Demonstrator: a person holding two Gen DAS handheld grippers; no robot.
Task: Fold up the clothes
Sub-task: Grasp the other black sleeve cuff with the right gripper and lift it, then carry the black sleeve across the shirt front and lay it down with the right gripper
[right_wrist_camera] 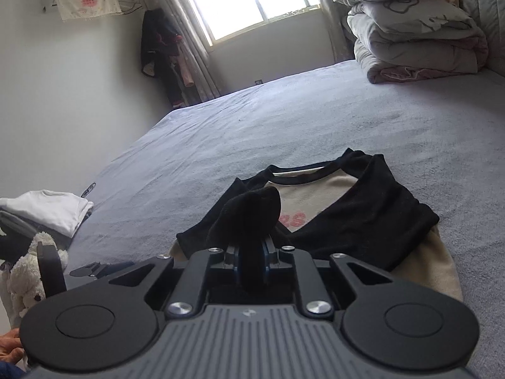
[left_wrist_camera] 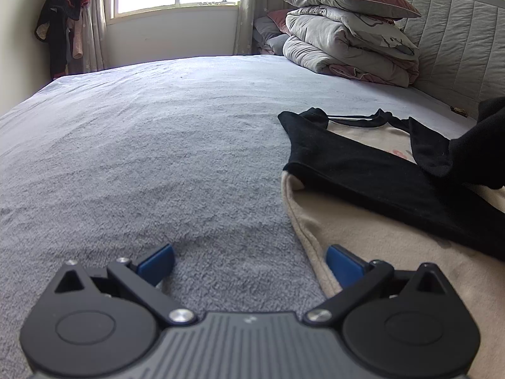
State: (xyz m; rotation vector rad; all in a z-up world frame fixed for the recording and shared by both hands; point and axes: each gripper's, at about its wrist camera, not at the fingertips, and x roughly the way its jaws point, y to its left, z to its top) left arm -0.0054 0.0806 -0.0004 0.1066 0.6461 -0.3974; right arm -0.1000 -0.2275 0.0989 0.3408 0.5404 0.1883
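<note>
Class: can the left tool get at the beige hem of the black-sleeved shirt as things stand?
Probably yes: the open left tool hovers right at the shirt's beige hem on the grey bedspread, nothing between.

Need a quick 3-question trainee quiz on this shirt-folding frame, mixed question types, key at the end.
1. True or false: the left gripper is clamped on the shirt.
2. What does the right gripper hold? A) white folded clothes B) black sleeve C) pillow
3. Fill in: the black sleeve in the right gripper is lifted over the shirt's ____ front.

Key:
1. False: its jaws are open, beside the shirt's hem.
2. B
3. Beige
</note>
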